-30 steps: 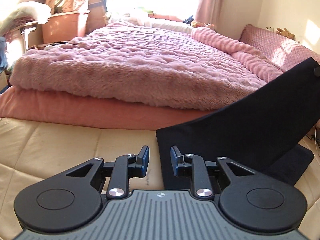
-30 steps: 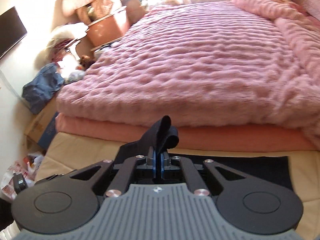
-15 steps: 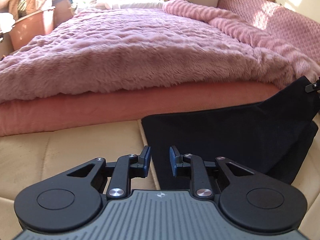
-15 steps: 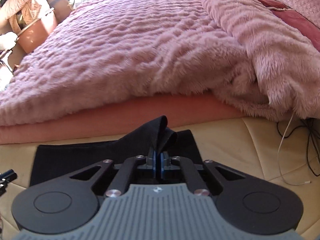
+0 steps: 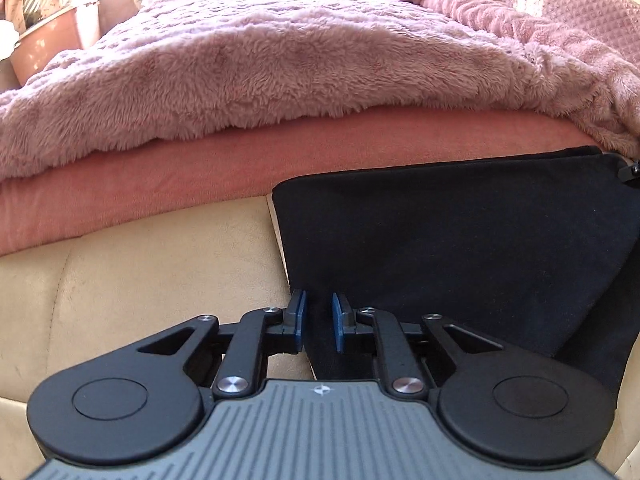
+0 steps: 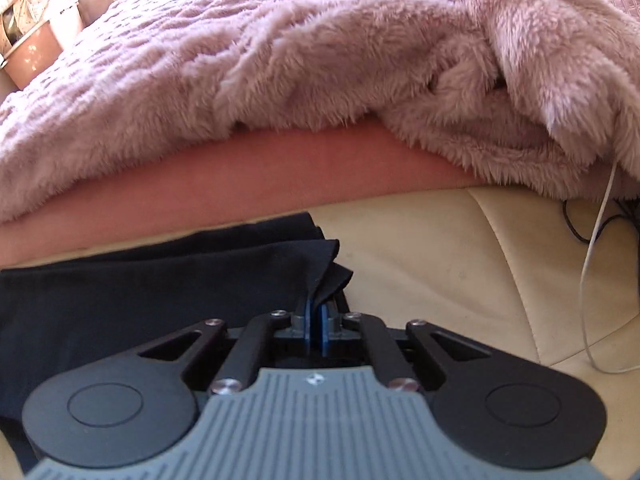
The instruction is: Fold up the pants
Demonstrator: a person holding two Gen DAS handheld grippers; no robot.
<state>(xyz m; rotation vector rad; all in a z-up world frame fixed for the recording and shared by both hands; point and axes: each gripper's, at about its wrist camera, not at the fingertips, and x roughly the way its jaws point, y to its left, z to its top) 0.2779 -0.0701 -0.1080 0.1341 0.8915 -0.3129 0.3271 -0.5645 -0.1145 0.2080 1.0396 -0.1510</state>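
Left wrist view: the left claw (image 5: 319, 322) is open a bit, w/ nothing pinched, and sits low over the near left corner of the black pants (image 5: 460, 248). The pants lie flat on the tan cushion (image 5: 140, 280), next to the fluffy pink blanket (image 5: 280, 72). Right wrist view: the right claw (image 6: 315, 330) is squeezed tight on a bunched corner of the pants (image 6: 160, 292) (blue pads (image 6: 307, 326) nearly touching). A white cord (image 6: 592, 264) hangs at the right.

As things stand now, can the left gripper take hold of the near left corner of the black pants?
Probably yes. The left gripper has its jaws open astride the edge of the black pants on the beige cushion, and nothing lies between them.
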